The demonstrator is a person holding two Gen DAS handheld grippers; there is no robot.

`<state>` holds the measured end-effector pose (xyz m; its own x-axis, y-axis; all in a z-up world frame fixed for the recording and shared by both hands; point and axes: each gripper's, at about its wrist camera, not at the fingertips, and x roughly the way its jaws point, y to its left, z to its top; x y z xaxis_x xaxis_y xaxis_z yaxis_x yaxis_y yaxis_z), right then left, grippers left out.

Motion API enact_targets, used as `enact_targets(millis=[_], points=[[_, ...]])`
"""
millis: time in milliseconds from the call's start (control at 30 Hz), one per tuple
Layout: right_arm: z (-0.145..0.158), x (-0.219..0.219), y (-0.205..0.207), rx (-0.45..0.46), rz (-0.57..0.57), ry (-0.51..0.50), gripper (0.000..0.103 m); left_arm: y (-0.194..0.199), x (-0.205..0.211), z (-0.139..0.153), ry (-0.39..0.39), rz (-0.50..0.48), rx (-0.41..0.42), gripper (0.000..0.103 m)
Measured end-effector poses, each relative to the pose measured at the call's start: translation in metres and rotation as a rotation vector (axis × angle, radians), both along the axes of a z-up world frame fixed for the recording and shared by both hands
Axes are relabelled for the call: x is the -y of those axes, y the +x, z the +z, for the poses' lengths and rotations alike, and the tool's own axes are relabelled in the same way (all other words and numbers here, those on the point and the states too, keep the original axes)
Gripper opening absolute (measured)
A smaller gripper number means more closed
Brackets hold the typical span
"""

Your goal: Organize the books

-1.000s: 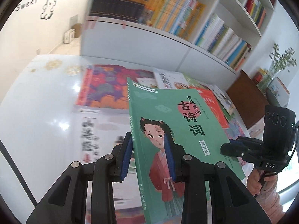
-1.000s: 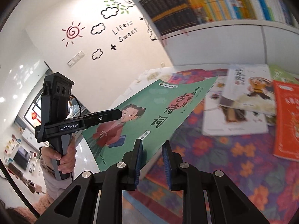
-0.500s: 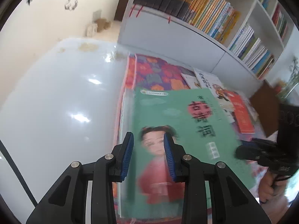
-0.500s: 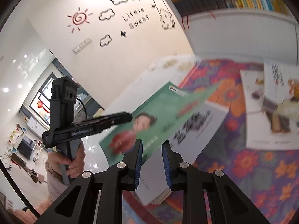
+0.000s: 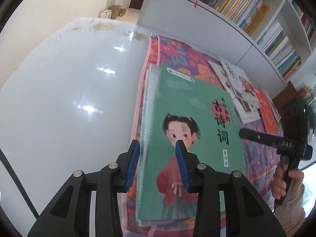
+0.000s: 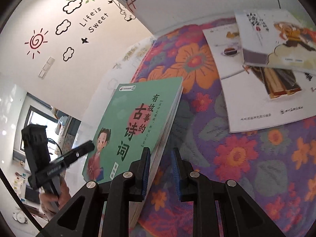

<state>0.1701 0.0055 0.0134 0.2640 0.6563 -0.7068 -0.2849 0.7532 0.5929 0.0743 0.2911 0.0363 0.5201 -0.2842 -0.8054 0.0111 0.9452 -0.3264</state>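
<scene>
A green book with a cartoon girl on its cover (image 5: 193, 122) lies on top of a stack on the flowered cloth (image 5: 177, 53). My left gripper (image 5: 158, 158) is open, its blue pads on either side of the stack's left edge, apart from it. The book also shows in the right wrist view (image 6: 134, 126), on the left. My right gripper (image 6: 160, 169) is open at the stack's right edge, with its left pad beside the page edges. The left gripper (image 6: 79, 154) shows in the right view, at the cover's far side.
Other books (image 6: 256, 59) lie overlapping on the flowered cloth (image 6: 246, 158) to the right, with a red book (image 5: 266, 114) beyond them. A white glossy table (image 5: 69, 88) spreads to the left. Full bookshelves (image 5: 246, 9) stand behind.
The green book, held tilted in the air in my left gripper a second ago, now lies on the stack. My left gripper has opened. Both grippers now sit lower, at the stack's edges.
</scene>
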Motion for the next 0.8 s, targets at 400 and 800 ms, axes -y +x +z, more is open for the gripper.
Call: enact_targets(millis=[400, 800], points=[[0.01, -0.037, 0.001, 0.086, 0.052, -0.114, 0.024, -0.022, 0.013, 0.006, 0.113, -0.004, -0.027, 0.037], [0.013, -0.051, 0.002, 0.111, 0.047, -0.186, 0.036, -0.036, 0.03, 0.01, 0.218, -0.012, -0.033, 0.037]])
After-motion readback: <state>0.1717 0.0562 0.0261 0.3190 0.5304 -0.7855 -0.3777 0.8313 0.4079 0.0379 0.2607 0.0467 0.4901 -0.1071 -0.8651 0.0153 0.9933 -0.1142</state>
